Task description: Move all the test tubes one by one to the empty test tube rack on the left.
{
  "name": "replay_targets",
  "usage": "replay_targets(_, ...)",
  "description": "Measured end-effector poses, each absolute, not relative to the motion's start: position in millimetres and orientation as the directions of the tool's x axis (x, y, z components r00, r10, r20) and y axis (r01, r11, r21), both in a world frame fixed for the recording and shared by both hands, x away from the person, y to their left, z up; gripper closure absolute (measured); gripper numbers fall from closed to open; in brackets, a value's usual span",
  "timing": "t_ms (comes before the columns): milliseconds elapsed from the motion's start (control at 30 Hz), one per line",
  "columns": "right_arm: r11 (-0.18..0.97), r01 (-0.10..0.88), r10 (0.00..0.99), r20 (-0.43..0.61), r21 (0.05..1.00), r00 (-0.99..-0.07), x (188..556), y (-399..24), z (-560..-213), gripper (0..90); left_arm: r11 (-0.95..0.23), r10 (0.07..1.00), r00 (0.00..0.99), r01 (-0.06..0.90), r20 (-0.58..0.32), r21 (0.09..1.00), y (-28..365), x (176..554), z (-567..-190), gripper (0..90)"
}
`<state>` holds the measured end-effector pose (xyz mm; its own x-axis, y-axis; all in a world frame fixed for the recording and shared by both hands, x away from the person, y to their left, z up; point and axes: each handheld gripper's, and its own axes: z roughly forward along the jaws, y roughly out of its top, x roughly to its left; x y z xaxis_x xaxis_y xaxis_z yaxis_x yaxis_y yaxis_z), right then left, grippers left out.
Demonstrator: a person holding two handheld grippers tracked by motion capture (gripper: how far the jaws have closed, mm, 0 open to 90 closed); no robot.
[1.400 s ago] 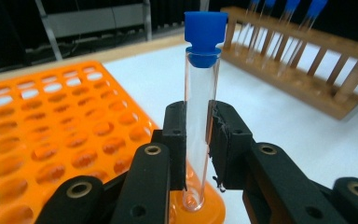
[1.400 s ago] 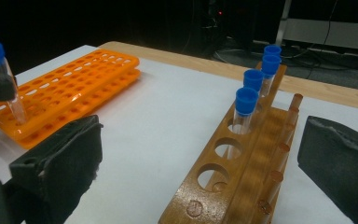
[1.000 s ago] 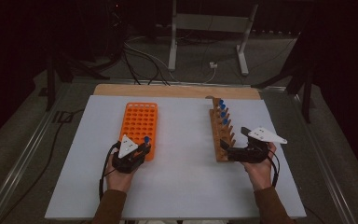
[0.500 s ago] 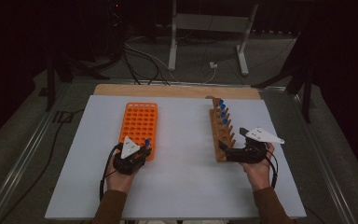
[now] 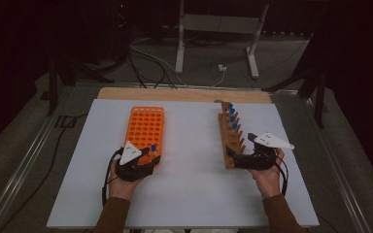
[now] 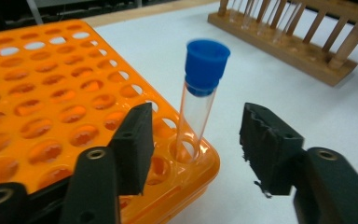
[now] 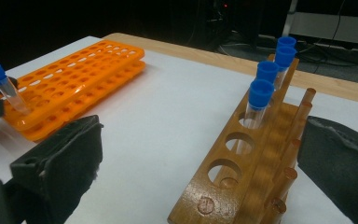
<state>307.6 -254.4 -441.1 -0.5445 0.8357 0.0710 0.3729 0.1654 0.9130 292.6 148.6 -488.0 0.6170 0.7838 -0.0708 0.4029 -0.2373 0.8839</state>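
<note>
On the table [image 5: 189,194], two racks sit well apart — the plastic rack [image 5: 145,127] left, the wooden rack [image 5: 232,138] right, both running front to back. One capped tube [image 6: 196,100] stands in a near corner hole of the plastic rack, leaning slightly, and the left gripper [image 6: 193,144] is right at that near end — its jaws have just been opening, tube between them, untouched. Four capped tubes [image 7: 260,100] stand in the far holes of the wooden rack; near holes vacant. The right gripper [image 5: 240,159] sits at its near end, jaws astride it.
</note>
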Motion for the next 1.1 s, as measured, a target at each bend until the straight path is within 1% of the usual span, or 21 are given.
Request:
replay_targets(67,0.168,0.374,0.836,0.069,0.912,-0.544,308,-254,-440,0.3,-0.211,0.781,0.618,0.405,-0.096,0.89,153,292,-484,42.5)
replay_targets(100,0.168,0.374,0.836,0.069,0.912,-0.545,309,-254,-439,0.3,-0.202,0.78,0.618,0.404,-0.103,0.892,155,292,-483,42.0)
replay_targets(133,0.168,0.373,0.836,0.069,0.912,-0.545,310,-254,-439,0.3,-0.201,0.783,0.614,0.4,-0.098,0.894,157,291,-481,39.3)
replay_targets(200,0.164,0.369,0.839,0.067,0.915,-0.54,311,-256,-436,0.3,-0.191,0.801,0.592,0.395,-0.09,0.899,159,291,-477,28.9)
replay_targets(267,0.158,0.37,0.843,0.07,0.915,-0.534,313,-257,-435,0.3,-0.169,0.812,0.576,0.385,-0.093,0.907,163,289,-474,25.1)
replay_targets(333,0.155,0.379,0.85,0.073,0.912,-0.522,317,-259,-435,0.3,-0.16,0.829,0.552,0.388,-0.089,0.908,165,289,-470,15.8)
replay_targets(400,0.155,0.391,0.853,0.077,0.907,-0.516,322,-260,-434,4.1,-0.152,0.839,0.538,0.382,-0.086,0.912,168,288,-468,11.0)
replay_targets(433,0.159,0.396,0.854,0.075,0.904,-0.514,325,-260,-434,5.7,-0.145,0.841,0.534,0.382,-0.09,0.913,170,288,-467,5.1)
replay_targets(467,0.161,0.403,0.856,0.076,0.901,-0.511,328,-261,-434,7.4,-0.133,0.843,0.529,0.381,-0.098,0.915,171,288,-466,2.1)
replay_targets(533,0.166,0.412,0.86,0.072,0.896,-0.504,335,-261,-434,8.9,-0.118,0.845,0.524,0.372,-0.104,0.921,174,287,-466,0.8)
replay_targets(600,0.172,0.42,0.864,0.068,0.891,-0.499,342,-261,-434,16.1,-0.104,0.845,0.522,0.367,-0.112,0.925,175,287,-465,0.8)
replay_targets(667,0.173,0.452,0.868,0.082,0.875,-0.49,350,-260,-435,20.8,-0.093,0.845,0.521,0.364,-0.12,0.927,175,287,-465,0.8)
replay_targets(767,0.189,0.467,0.876,0.066,0.864,-0.477,361,-257,-439,30.1,-0.086,0.844,0.521,0.368,-0.129,0.926,176,287,-465,0.8)
replay_targets(900,0.214,0.489,0.878,0.053,0.846,-0.476,370,-253,-448,42.9,-0.089,0.846,0.517,0.379,-0.131,0.921,175,288,-465,0.8)
replay_targets(1033,0.251,0.487,0.88,0.012,0.836,-0.475,374,-248,-454,61.4,-0.087,0.848,0.513,0.382,-0.133,0.92,175,289,-466,0.8)
replay_targets(1100,0.249,0.481,0.879,0.012,0.841,-0.476,376,-248,-455,67.1,-0.086,0.848,0.512,0.384,-0.135,0.919,175,289,-466,0.8)
